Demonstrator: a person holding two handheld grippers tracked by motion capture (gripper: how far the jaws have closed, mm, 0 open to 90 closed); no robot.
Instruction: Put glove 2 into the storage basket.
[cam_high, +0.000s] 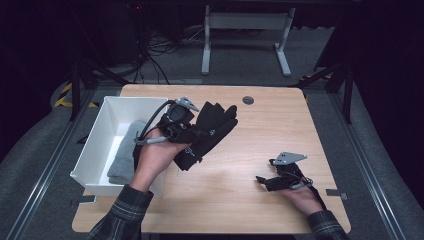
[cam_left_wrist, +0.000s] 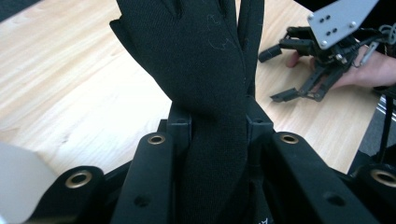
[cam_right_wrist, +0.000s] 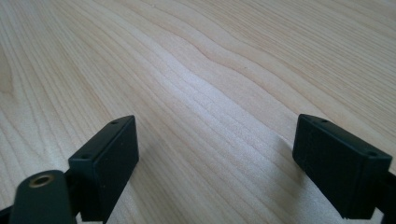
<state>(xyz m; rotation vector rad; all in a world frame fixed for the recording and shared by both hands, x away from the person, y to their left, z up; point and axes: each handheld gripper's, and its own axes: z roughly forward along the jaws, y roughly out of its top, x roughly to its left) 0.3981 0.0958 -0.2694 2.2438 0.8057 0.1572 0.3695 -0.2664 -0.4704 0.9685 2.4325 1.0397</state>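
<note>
The left gripper (cam_high: 192, 131) pinches a soft, light, floppy black glove (cam_high: 212, 127) at its cuff, fingers toward 1 o'clock; the right gripper (cam_high: 274, 181) rests agape.

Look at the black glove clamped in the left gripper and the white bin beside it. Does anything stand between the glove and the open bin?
Nothing visible does. The left gripper holds the black glove just right of the white bin. The bin is open-topped, with a grey cloth inside and room beside it.
</note>
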